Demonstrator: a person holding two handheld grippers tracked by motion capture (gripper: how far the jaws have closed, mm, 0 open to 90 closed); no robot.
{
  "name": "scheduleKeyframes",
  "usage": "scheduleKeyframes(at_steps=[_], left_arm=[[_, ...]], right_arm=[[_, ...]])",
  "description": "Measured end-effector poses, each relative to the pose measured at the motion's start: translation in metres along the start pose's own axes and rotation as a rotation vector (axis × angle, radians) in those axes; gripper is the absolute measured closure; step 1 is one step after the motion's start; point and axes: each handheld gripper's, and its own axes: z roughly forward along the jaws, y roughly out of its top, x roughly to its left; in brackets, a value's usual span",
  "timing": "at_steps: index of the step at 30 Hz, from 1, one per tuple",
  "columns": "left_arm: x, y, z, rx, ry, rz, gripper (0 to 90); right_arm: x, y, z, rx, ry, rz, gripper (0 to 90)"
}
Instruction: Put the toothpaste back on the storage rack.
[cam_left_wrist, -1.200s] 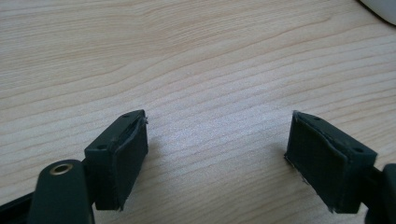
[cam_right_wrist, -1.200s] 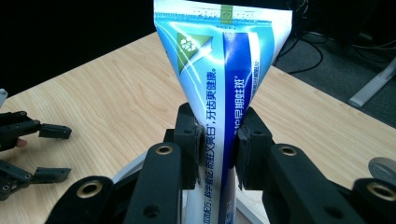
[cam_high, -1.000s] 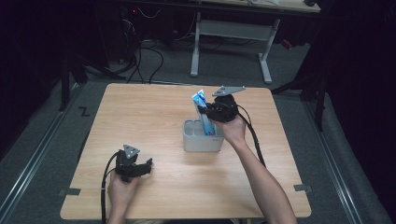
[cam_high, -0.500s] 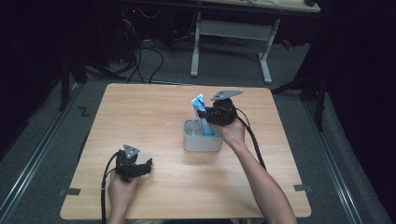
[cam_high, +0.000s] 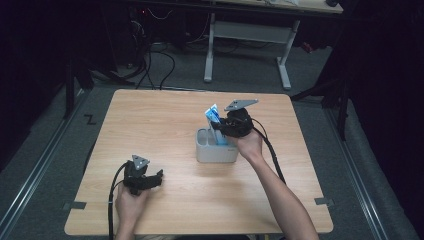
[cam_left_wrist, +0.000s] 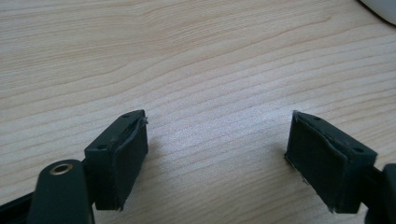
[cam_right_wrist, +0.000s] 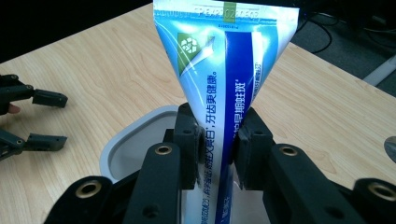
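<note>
Barely shifted, right hand-held gripper (cam_right_wrist: 215, 140) clamps toothpaste tube (cam_right_wrist: 224, 79), print legible close-up.

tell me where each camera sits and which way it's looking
High view: above the person's side, looking forward and down on the table; both forearms, left gripper and right gripper show.
Left gripper view: rides that gripper, facing bare tabletop between its open jaws.
Right gripper view: looks along jaws shut on the toothpaste tube over the grey holder.
Shared: high and right gripper views both show tube, holder and left gripper.
</note>
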Motion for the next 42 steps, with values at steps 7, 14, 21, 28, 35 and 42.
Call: scheduleKeyframes(at_steps=[7,14,21,28,35,42], left_arm=[[0.0,0.0,0.0,0.0,0.0,0.0,20.9],[0.0,0.0,0.0,0.0,0.0,0.0,20.9],[0.0,0.0,0.0,0.0,0.0,0.0,20.9],[0.0,0.0,0.0,0.001,-0.001,0.0,20.9],[0.0,0.0,0.0,0.001,-0.001,0.0,20.8],[0.0,0.0,0.0,0.001,-0.001,0.0,20.8]], right_arm=[[0.002,-0.002,0.001,0.015,0.0,-0.006,73.1],[0.001,-0.006,0.002,0.017,0.005,-0.002,73.0],[0.0,-0.012,0.003,0.024,0.005,0.01,72.7],[0.002,-0.012,0.003,0.024,0.004,0.002,72.0],[0.005,-0.012,0.005,0.022,0.01,-0.007,70.8],[0.004,-0.012,0.003,0.026,0.018,-0.002,64.9]])
